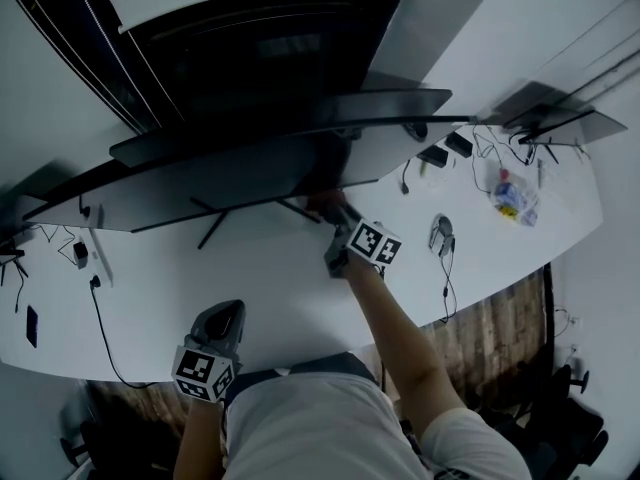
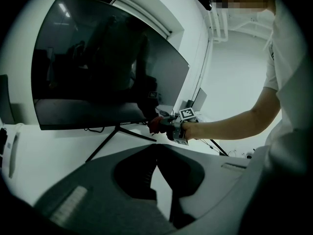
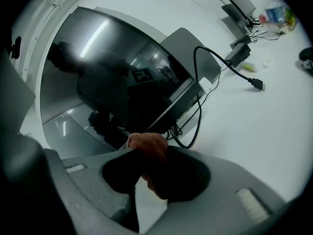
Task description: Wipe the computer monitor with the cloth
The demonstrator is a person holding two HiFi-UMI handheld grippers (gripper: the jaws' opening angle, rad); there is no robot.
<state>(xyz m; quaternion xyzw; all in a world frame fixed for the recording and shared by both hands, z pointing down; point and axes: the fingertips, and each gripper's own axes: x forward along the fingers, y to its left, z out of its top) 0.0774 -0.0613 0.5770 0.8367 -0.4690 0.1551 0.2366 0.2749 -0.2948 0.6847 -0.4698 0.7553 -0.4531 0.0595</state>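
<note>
Beside monitor [image 1: 230, 173]: one cloth [image 3: 146, 142], clamped by right hand-held gripper [image 3: 148, 159].

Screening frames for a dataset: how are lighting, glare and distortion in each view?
Head view: dim, heavy fisheye, the white desk bows. Left gripper view: the monitor mirrors faint reflections, dark vignette at corners. Right gripper view: a bright light streak glares on the monitor, the cloth up close looks soft.

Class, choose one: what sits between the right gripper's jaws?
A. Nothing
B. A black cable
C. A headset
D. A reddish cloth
D: the right gripper view shows the right gripper shut on a bunched reddish cloth, close to the lower edge of the monitor.
</note>
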